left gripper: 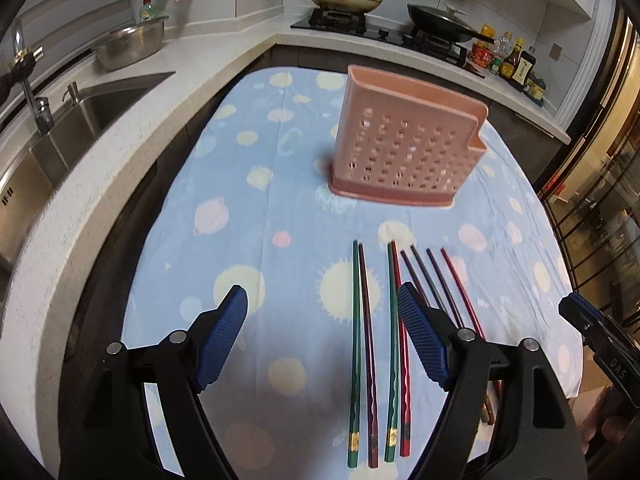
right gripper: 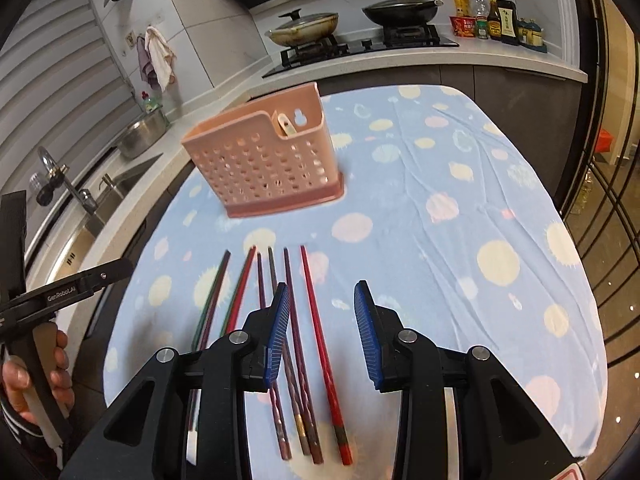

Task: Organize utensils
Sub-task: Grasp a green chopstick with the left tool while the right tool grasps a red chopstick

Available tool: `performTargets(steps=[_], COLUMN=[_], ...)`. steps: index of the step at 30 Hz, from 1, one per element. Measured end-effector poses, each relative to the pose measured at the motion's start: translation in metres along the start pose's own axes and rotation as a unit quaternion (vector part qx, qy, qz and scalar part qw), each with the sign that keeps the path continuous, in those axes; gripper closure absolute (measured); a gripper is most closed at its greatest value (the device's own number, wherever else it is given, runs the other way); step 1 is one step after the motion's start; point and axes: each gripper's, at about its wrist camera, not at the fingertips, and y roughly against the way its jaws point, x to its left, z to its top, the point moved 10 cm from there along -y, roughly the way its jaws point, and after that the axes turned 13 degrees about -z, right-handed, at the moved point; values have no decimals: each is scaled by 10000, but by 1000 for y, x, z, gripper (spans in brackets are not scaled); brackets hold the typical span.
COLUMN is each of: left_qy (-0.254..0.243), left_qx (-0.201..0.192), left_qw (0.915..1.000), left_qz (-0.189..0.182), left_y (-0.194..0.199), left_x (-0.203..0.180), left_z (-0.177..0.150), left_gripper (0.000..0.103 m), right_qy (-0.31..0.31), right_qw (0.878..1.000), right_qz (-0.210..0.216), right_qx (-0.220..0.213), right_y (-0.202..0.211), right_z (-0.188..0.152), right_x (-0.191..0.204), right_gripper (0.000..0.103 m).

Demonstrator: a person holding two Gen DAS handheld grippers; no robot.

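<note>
In the left wrist view, the left gripper (left gripper: 322,334) fills the bottom of the frame with its blue pads spread wide and nothing pressed between them; the cloth shows through the gap. Just beyond, at lower centre, chopsticks (left gripper: 362,344) lie in a row on the blue tablecloth (left gripper: 256,208), tips pointing up the frame: a green one beside a dark purple one, then a green and red pair, and further right several dark and red ones partly hidden behind the right-hand pad. At the right edge of that view the right gripper (left gripper: 576,312) pokes in. In the right wrist view, the right gripper (right gripper: 322,332) sits at bottom centre with its pads partly apart and gripping nothing; the red chopstick (right gripper: 320,340) runs across the gap on the cloth below, and the darker sticks lie under and beside the left-hand pad. At the left edge of this frame a hand (right gripper: 36,380) holds the handle of the left gripper. Farther up, in the middle of both views, the pink perforated utensil holder (right gripper: 264,164) stands upright on the cloth, well apart from the chopsticks, with a small pale item visible inside it. Beyond the table, the counter carries a sink (left gripper: 80,120) at the left, and two lidded pans (right gripper: 400,10) sit on the stove along the top of the frame.
</note>
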Motion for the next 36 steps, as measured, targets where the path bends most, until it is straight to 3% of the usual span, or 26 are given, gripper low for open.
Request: performTargets(steps=[6,13,24,27,36], left_qy=[61,155,205,191,196], left_qx=[386,643,768,779,865], left_qw=[9992,9978,9968,9968,9960], left_qz=[24,87,48,28,-79], left_y=[-19,-29,-33,-34,-37], left_x=[1,4,6,5,1], left_z=[-53,-89,-108,-110,-118], left_gripper=[29,29,29,29,30], right_qy=[103,327,424,436,586], right_qw=[9988,9964,9942,9937,9928], right_qz=[-100,-105,-173,-176,-339], right_qx=[473,774,970,1017,993], right_y=[-13,-28,-39,-42,-45], right_z=[-54,-84,-101,-104,-108], right_x=[-6,-1,-1,-1,-2], right_gripper=[70,70,74,80,86])
